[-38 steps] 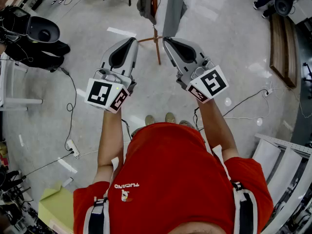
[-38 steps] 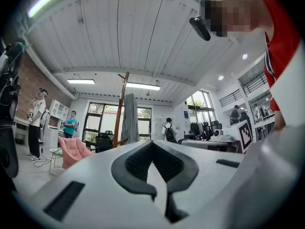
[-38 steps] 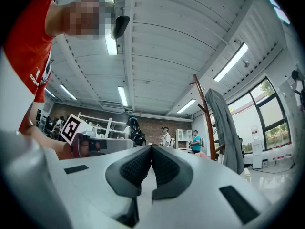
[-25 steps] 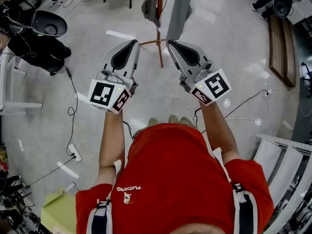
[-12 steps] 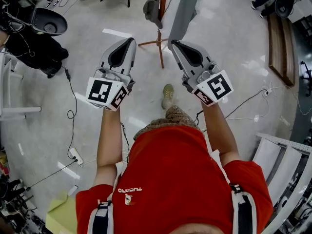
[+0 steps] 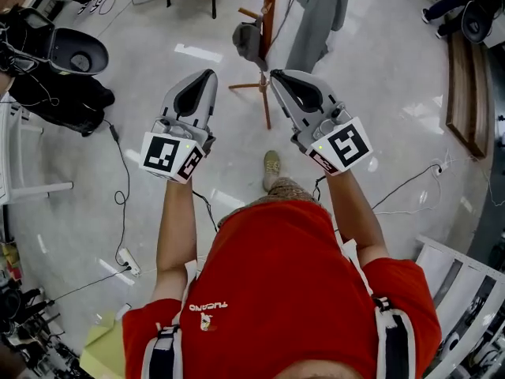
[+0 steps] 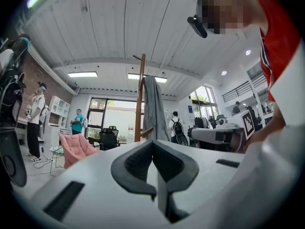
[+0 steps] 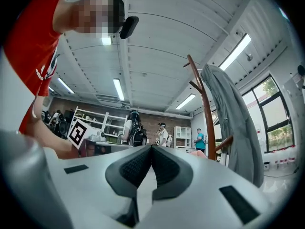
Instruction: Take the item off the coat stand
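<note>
- A person in a red shirt (image 6: 276,290) holds two grippers out over the pale floor (image 6: 379,101). The left gripper (image 6: 208,75) has its jaws pressed together on nothing, and the right gripper (image 6: 275,75) is likewise closed and empty.
- Just beyond the jaw tips rises the wooden coat stand (image 6: 269,22), with its feet on the floor between the two grippers.
- A long grey garment (image 6: 319,6) hangs from the top of the stand on the right gripper's side of the pole, clear of both grippers. A smaller grey item (image 6: 248,39), possibly a cap, hangs on the other side.
- The garment looks soft, limp and light, and would likely slump or slip if pinched low. A hold at the collar fold near the peg seems best, lifting it up off the hook.
- Far behind, people (image 7: 77,120) stand near the windows.
</note>
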